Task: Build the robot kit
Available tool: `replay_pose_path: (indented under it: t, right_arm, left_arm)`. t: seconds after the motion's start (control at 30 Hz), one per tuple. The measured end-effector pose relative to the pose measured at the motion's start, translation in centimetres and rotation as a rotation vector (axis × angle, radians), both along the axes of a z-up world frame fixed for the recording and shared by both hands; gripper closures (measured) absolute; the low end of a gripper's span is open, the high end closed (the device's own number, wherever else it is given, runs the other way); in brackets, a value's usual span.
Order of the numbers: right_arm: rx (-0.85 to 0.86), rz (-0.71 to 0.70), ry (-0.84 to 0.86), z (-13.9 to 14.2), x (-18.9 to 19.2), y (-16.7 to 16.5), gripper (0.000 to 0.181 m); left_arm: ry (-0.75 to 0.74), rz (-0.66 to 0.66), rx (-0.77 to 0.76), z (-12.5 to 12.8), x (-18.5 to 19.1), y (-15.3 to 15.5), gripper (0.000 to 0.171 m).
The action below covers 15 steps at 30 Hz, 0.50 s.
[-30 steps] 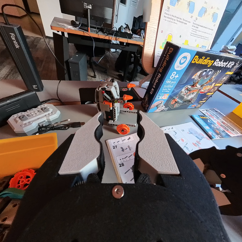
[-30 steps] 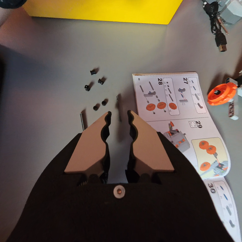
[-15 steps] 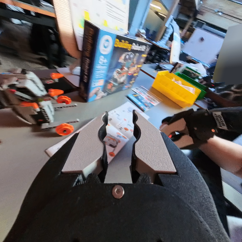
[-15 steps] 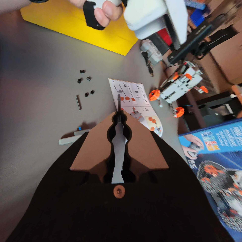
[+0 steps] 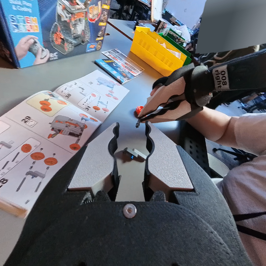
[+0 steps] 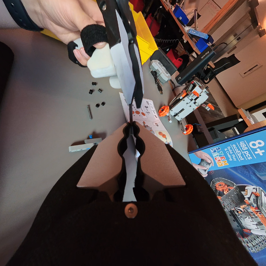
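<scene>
My right gripper is shut on a thin black axle and holds it above the grey table, pointing forward. In the left wrist view the right gripper comes in from the right, and the axle's tip sits in the gap between my left fingertips. My left gripper is open and empty. It also shows edge-on in the right wrist view, held by a hand, just beyond the axle's end. Grey beams with a blue pin lie on the table below it.
An open instruction booklet lies to the left. Several black pins and a grey axle lie loose. A part-built grey and orange model, a grey remote, the blue kit box, a yellow bin and an orange part stand around. My left and right fingertips are right by each other.
My right gripper shut on the black axle and lifted it off the table. My left gripper swung right, away from the model, to face the axle's tip.
</scene>
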State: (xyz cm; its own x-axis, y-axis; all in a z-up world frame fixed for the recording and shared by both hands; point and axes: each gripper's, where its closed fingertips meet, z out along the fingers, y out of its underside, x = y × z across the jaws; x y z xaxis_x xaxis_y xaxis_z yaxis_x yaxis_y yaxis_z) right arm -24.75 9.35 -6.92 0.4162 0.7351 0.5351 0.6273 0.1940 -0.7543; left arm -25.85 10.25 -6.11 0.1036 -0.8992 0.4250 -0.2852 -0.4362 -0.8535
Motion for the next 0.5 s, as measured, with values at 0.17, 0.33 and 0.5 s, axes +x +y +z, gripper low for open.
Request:
replay_pose_path:
  t: [0.17,0.33,0.5]
  right_arm:
    - [0.002,0.013,-0.006,-0.1,-0.4,-0.2,0.178]
    - [0.002,0.019,0.032,0.0,-0.5,0.0,0.178]
    - [-0.282,0.026,0.133,-2.3,0.4,-2.3,0.136]
  left_arm:
    - [0.008,-0.079,-0.022,-0.8,0.7,-1.2,0.162]
    - [-0.013,-0.091,-0.023,-0.6,0.7,-1.3,0.170]
    - [-0.041,0.067,-0.015,0.2,-0.9,1.6,0.170]
